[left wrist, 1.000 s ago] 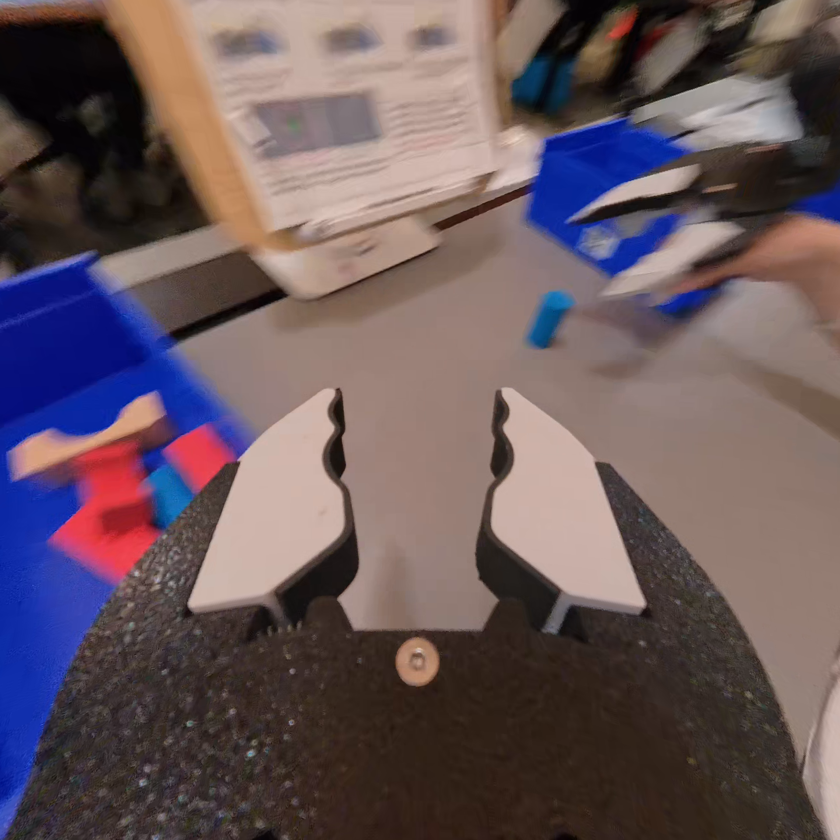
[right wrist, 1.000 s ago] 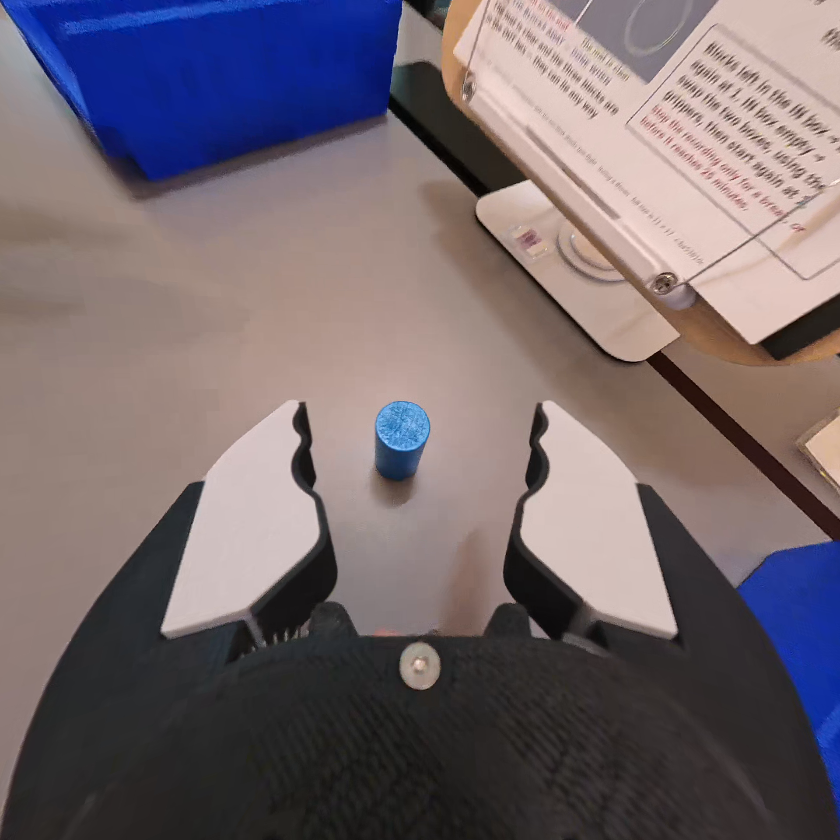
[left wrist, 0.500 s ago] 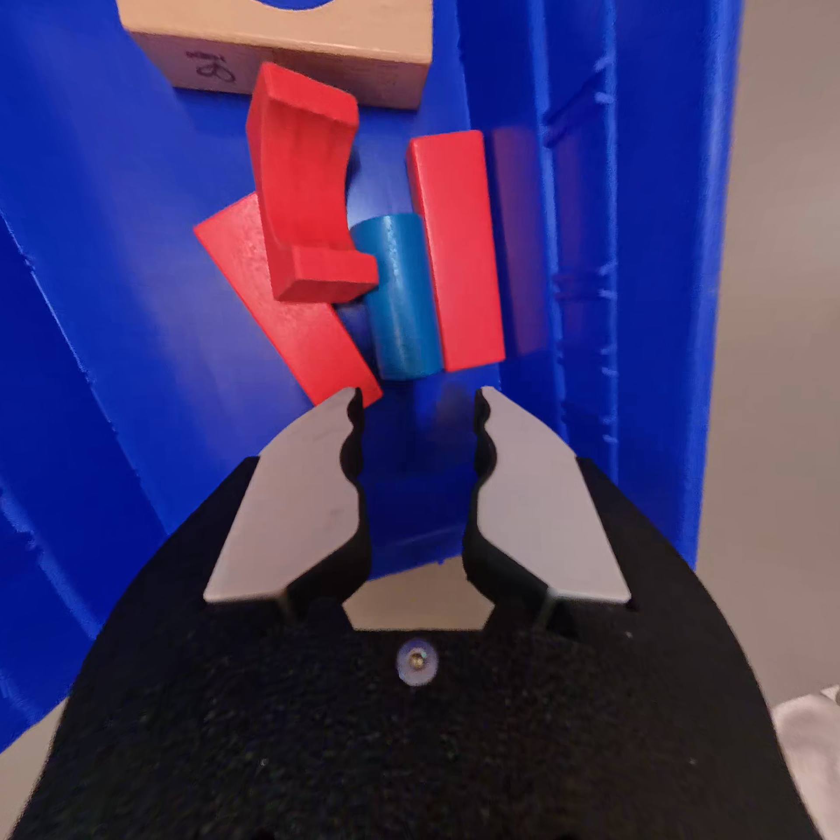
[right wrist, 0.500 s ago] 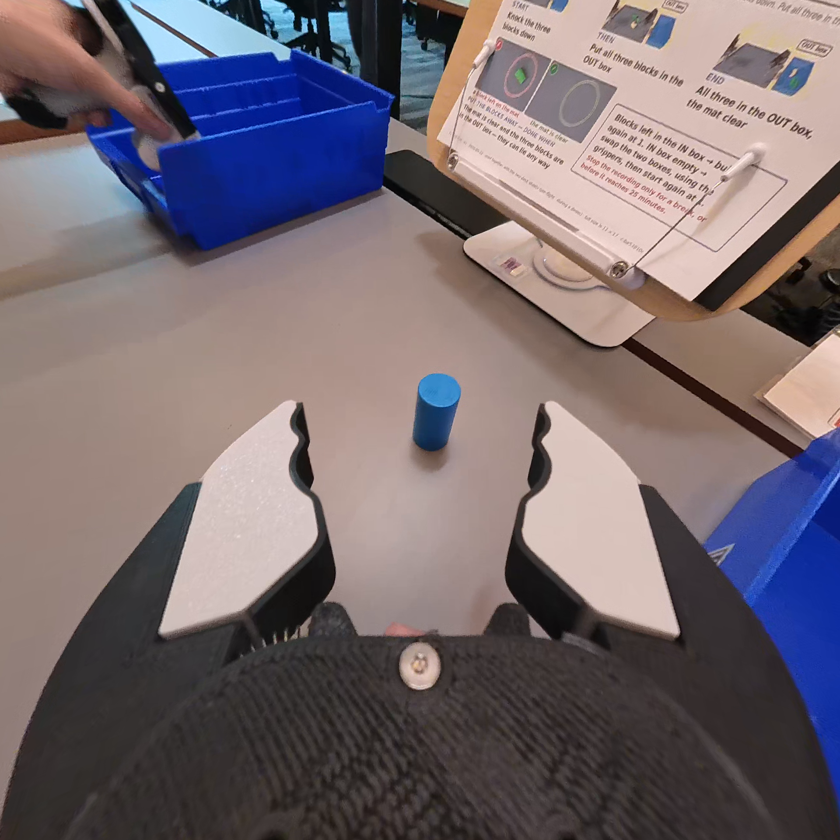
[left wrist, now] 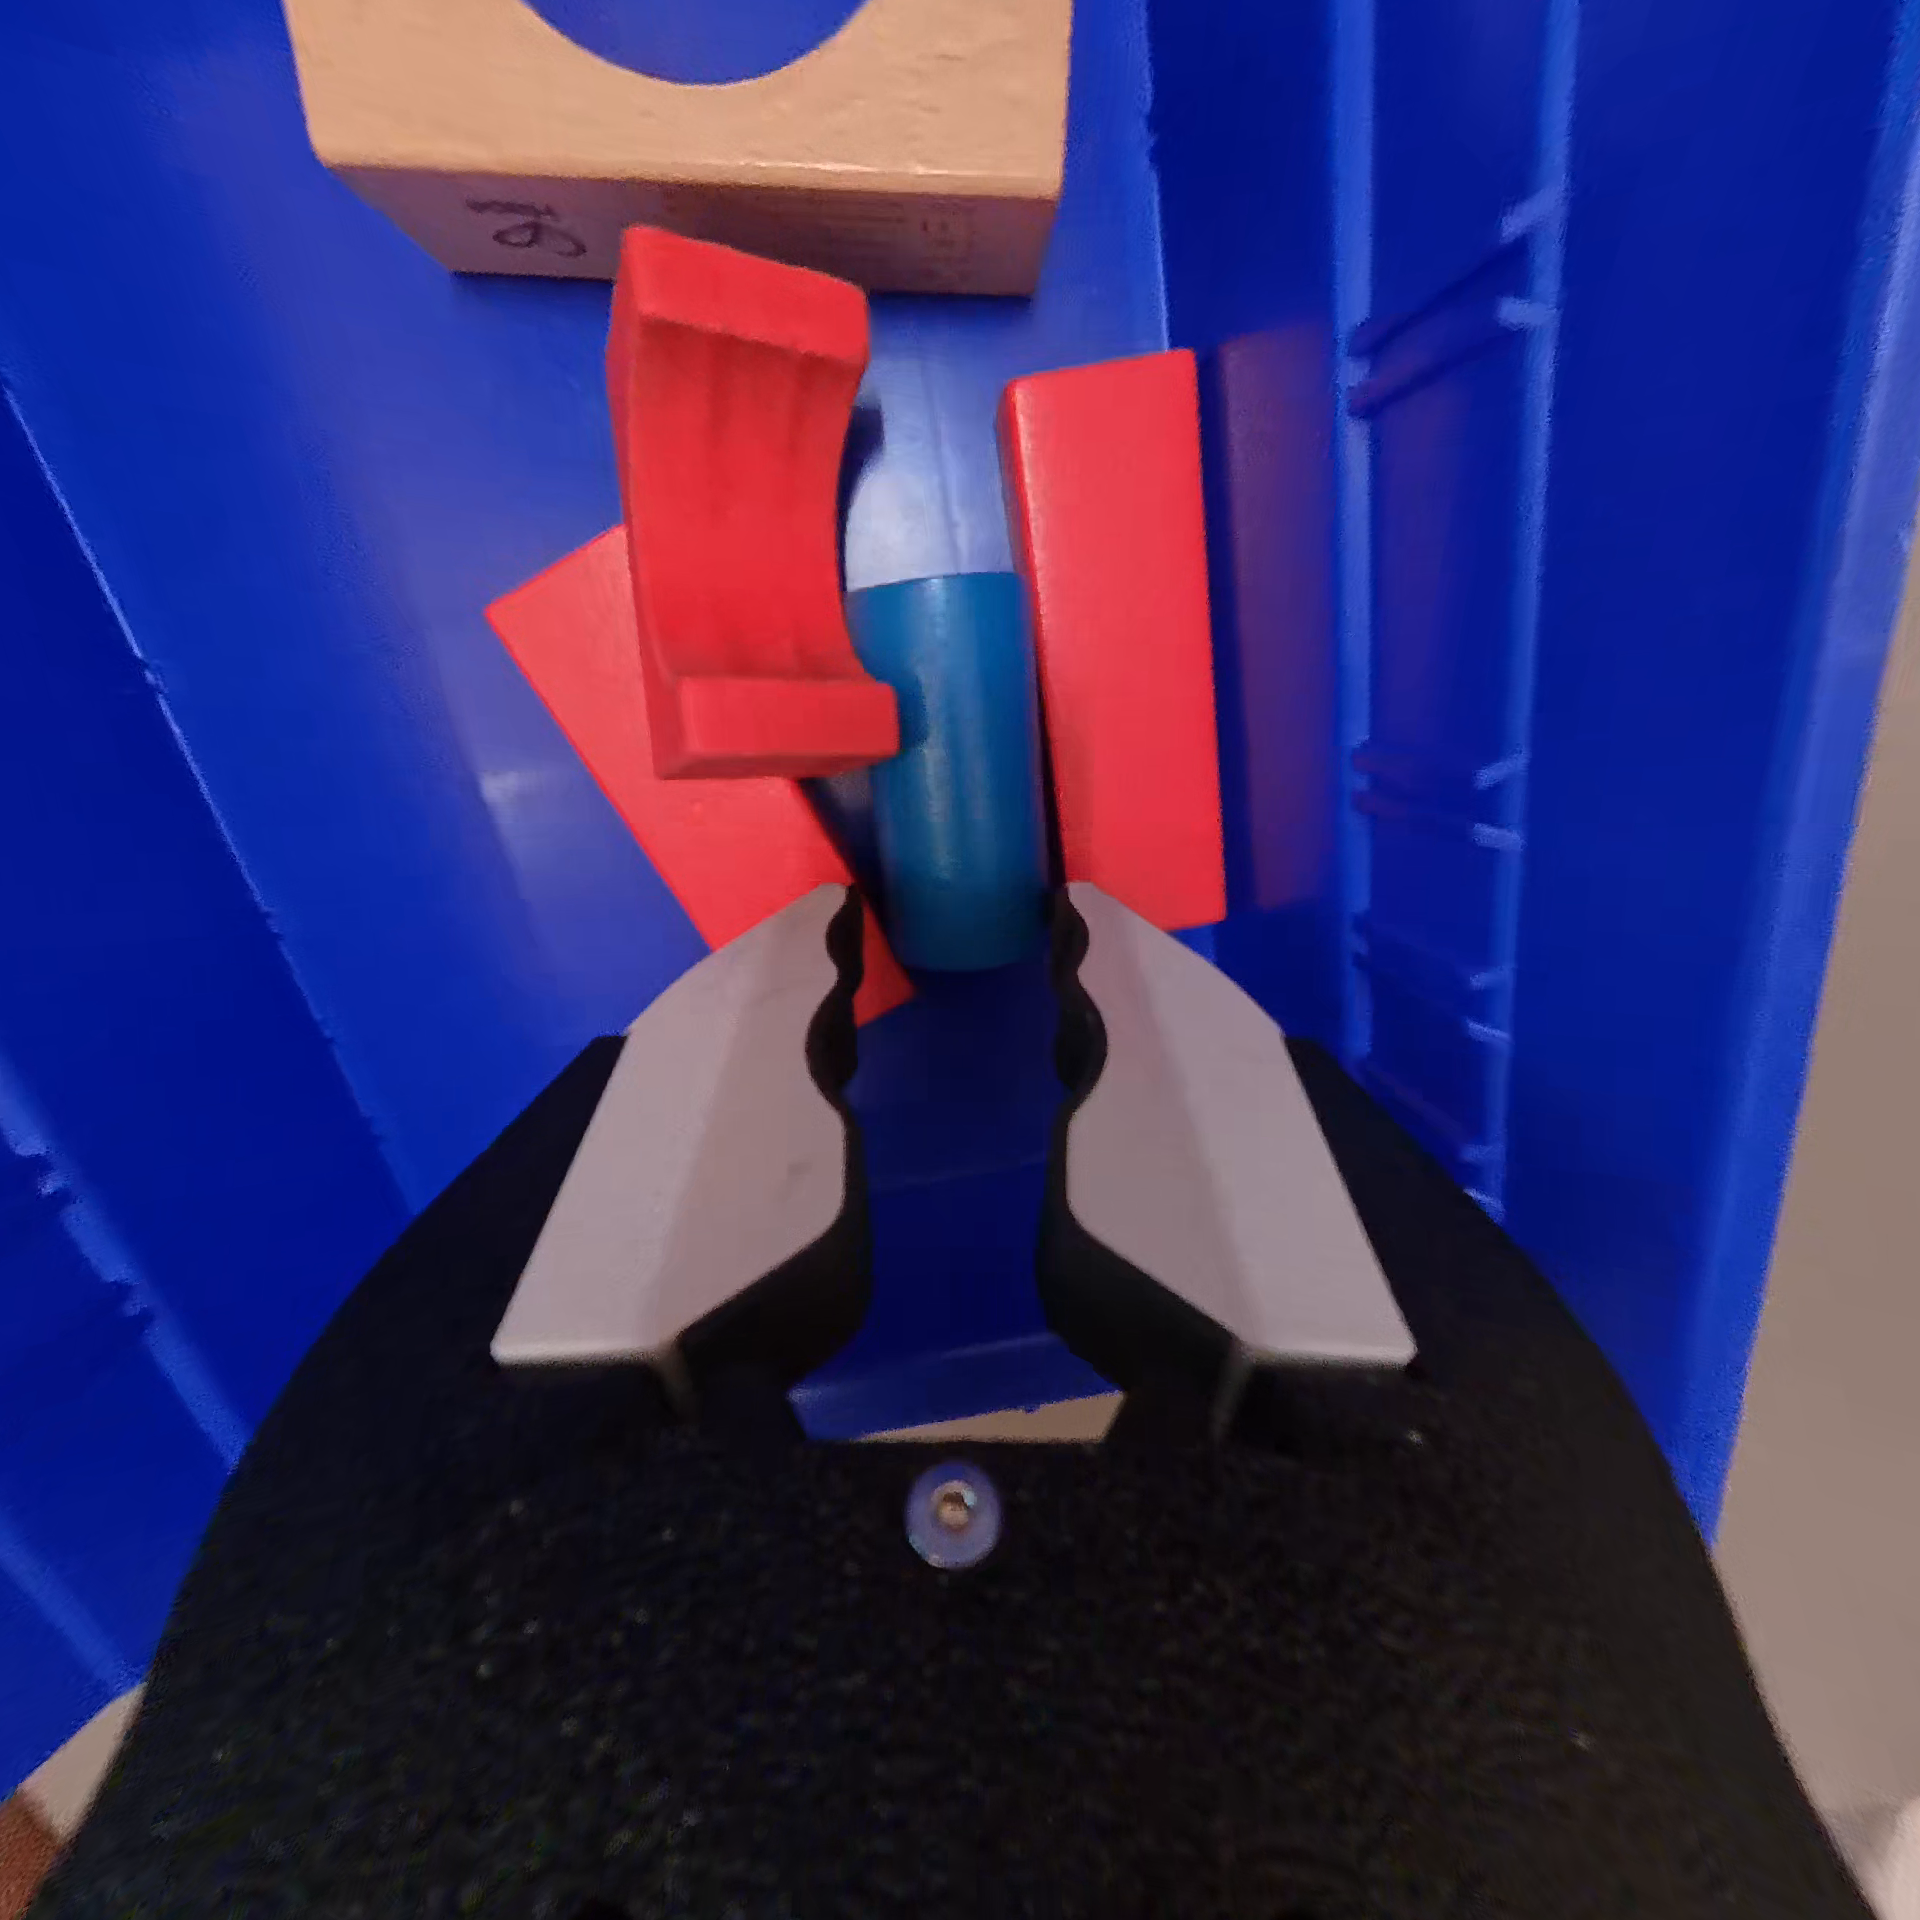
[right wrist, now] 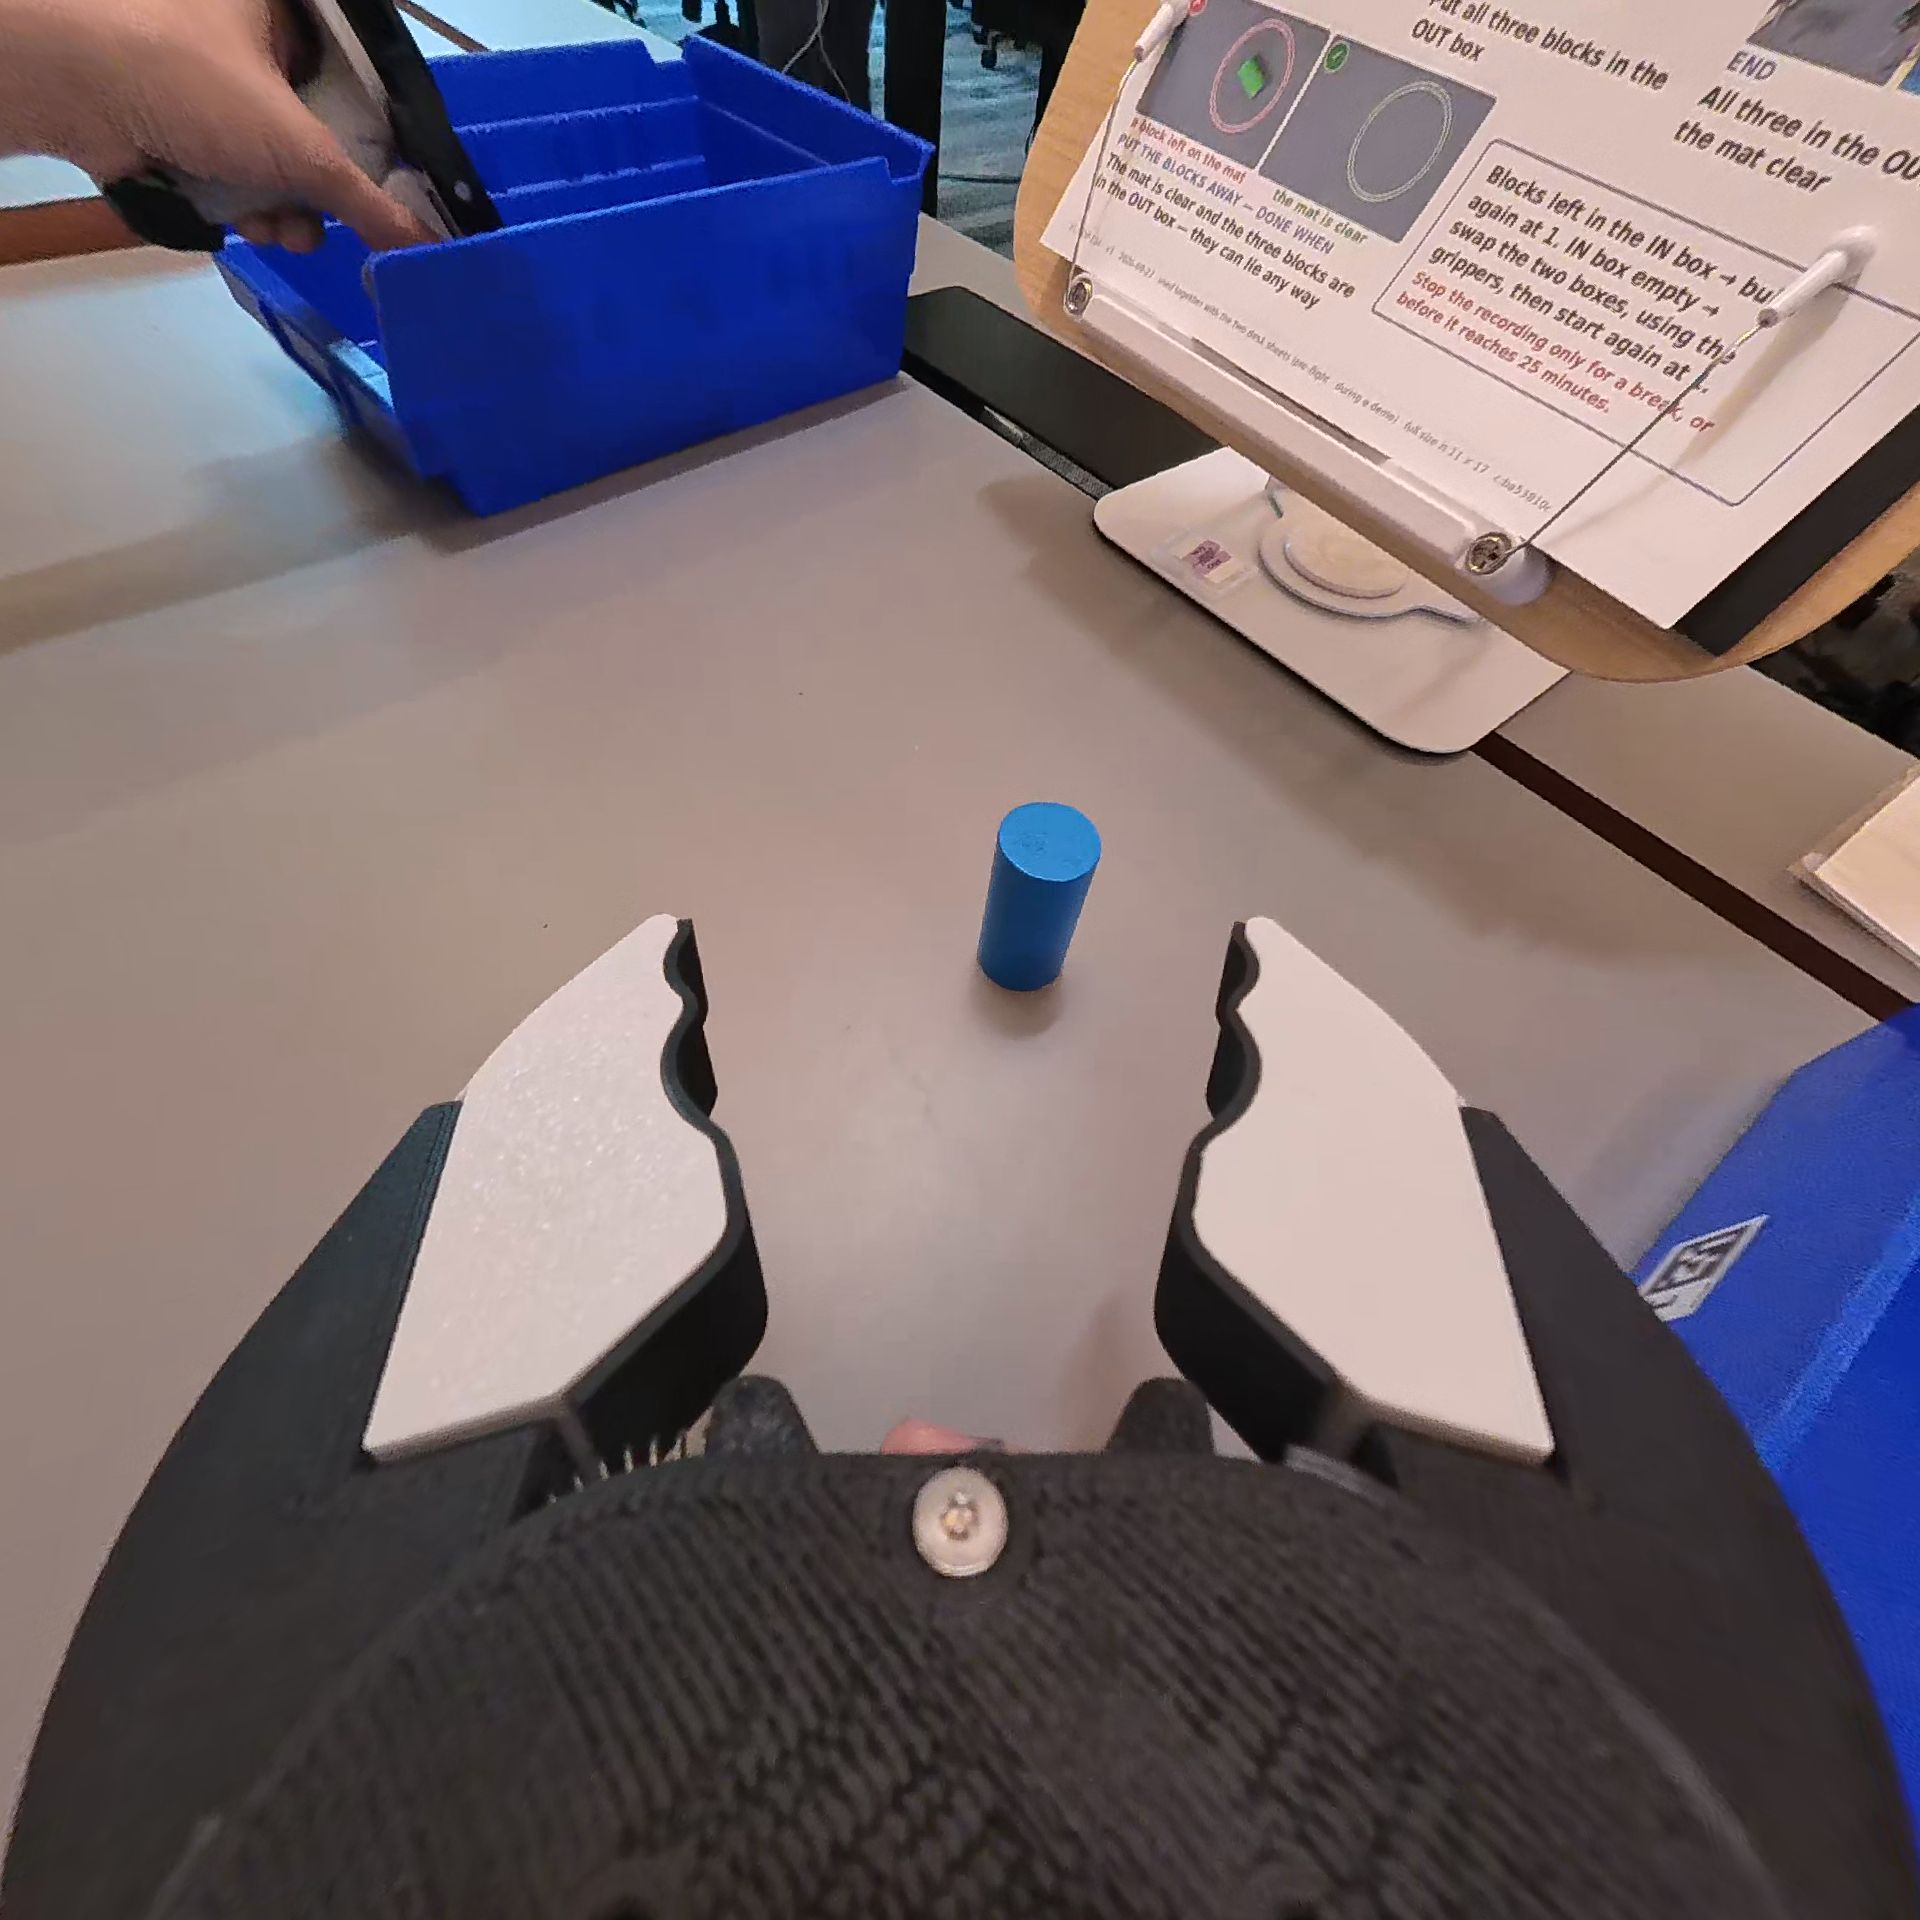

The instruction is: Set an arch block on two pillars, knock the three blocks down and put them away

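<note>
Blue cylinders are what we see nearest to both tools, one in each view. In the left wrist view, the left hand-held gripper point(left wrist: 954, 925) reaches into a blue bin point(left wrist: 1434, 727) with its fingers spread a little, and a teal-blue cylinder point(left wrist: 961, 779) lies flat just beyond the tips, its near end in line with the gap. We cannot tell if the fingertips touch it. Around this cylinder are three red blocks: a long red block point(left wrist: 1117, 634) touching its right side, a curved red block point(left wrist: 743, 520) leaning over its left side, and a flat red block point(left wrist: 665, 769) partly under the curved one and partly behind the left finger. Farther in the bin lies a pale wooden block point(left wrist: 686, 177) with a round cut in it.

The right wrist view does not show these blocks; only the bin's outside point(right wrist: 644, 312) appears, far to the left, with a person's hand point(right wrist: 197, 114) holding the left tool over it. Here the right hand-held gripper point(right wrist: 961, 961) is spread wide and holds nothing. A bright blue cylinder point(right wrist: 1034, 899) stands upright on the grey counter point(right wrist: 416, 779) just ahead of the tips, slightly right of the middle, free on all sides. Behind it stands a wooden board with a printed sheet point(right wrist: 1507, 260) on a white base point(right wrist: 1340, 613), and a second blue bin point(right wrist: 1829, 1299) shows at the right edge.
</note>
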Tool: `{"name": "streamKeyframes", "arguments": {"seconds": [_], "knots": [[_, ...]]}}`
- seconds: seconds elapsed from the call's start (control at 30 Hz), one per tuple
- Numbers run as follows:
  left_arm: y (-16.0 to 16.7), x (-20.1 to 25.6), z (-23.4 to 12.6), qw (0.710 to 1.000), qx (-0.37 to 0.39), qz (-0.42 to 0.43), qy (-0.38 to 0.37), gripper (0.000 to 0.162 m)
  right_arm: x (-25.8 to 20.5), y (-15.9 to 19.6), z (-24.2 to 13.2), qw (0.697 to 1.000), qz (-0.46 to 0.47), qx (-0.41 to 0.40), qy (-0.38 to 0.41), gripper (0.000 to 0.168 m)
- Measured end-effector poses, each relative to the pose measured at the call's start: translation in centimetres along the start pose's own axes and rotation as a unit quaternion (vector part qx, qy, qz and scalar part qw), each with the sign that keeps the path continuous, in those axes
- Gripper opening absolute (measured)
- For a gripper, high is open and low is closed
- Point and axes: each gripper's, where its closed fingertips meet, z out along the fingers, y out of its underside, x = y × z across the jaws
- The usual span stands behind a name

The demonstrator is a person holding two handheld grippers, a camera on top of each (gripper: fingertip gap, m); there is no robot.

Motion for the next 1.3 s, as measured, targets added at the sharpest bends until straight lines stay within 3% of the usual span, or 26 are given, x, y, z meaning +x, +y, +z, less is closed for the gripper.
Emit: {"name": "streamKeyframes", "arguments": {"seconds": [0.23,0.43,0.53,0.67,0.8,0.93,1.1,1.3], "knots": [[0.4,-0.4,0.4,0.991,-0.021,0.098,-0.089,0.032,-0.2,0.2,-0.2,1.0,-0.004,-0.003,0.005,0.094],[0.3,-1.4,0.0,0.977,0.011,0.175,-0.124,0.031,-0.5,-0.3,-0.9,1.0,-0.003,0.007,0.01,0.093],[-0.1,-1.2,-2.3,0.975,0.075,0.181,-0.103,0.031,-0.8,-0.8,-1.6,1.0,-0.014,0.012,0.013,0.092],[-0.5,0.0,-8.3,0.96,0.176,0.205,-0.069,0.031,-1.7,-2.6,-2.0,0.999,-0.014,0.036,0.001,0.092],[0.6,4.8,-14.7,0.92,0.269,0.284,-0.024,0.031,-4.3,-6.3,-1.6,0.995,-0.006,0.088,-0.046,0.091],[3.6,12.9,-18.2,0.859,0.324,0.395,0.028,0.031,-8.3,-10.5,-0.6,0.981,0.027,0.139,-0.13,0.091],[7.2,21.3,-19.4,0.788,0.37,0.491,0.039,0.031,-11.8,-13.6,0.7,0.957,0.093,0.169,-0.219,0.08],[9.1,25.7,-18.3,0.743,0.38,0.551,0.018,0.031,-13.4,-13.1,1.4,0.948,0.123,0.15,-0.251,0.074]]}}
